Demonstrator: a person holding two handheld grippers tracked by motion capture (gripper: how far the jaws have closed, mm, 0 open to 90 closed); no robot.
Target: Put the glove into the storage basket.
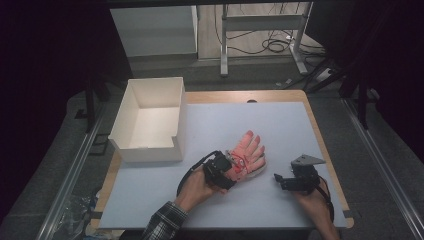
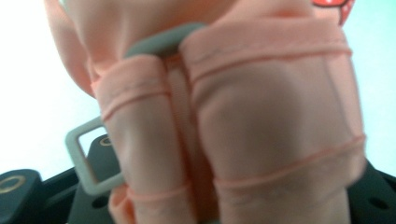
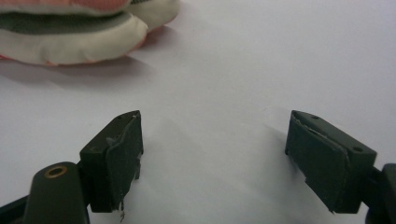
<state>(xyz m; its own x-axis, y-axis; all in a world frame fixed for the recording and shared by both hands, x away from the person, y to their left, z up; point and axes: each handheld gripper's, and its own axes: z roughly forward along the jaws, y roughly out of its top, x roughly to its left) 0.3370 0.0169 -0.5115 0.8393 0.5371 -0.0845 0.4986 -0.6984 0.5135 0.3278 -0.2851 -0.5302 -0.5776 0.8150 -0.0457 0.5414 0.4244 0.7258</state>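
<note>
Pink glove (image 1: 248, 150) lies flat on the white surface (image 1: 280, 125), fingers spread toward 1 o'clock, cuff end toward 7 o'clock, roughly centre and a little toward the near edge. Left claw (image 1: 231, 169) sits at the cuff end of the glove, held in the person's left hand (image 1: 197, 190), plaid sleeve (image 1: 162, 222) showing at the bottom edge. Left gripper view: pink fabric with stitched bands bunched right up against the lens, a grey rectangular buckle (image 2: 86, 161) at 8 o'clock beside the fabric, black claw parts at the lower corners. Left claw is clamped on the glove at the cuff; the fabric is pinched between its jaws. Right claw (image 1: 278, 179) rests over the surface at 3 o'clock from the glove, near but apart from it, held in the right hand (image 1: 315, 202), grey three-cornered plate (image 1: 306, 160) on top. Right gripper view: both black jaws stand wide, bare white surface between them, nothing gripped; edge of the glove's padded cream-and-grey side (image 3: 70, 35) lies at 11 o'clock, well clear of the jaws. White open-topped box (image 1: 150, 120) stands at 10 o'clock from the glove, at the left far part of the surface, one wall cut lower.
</note>
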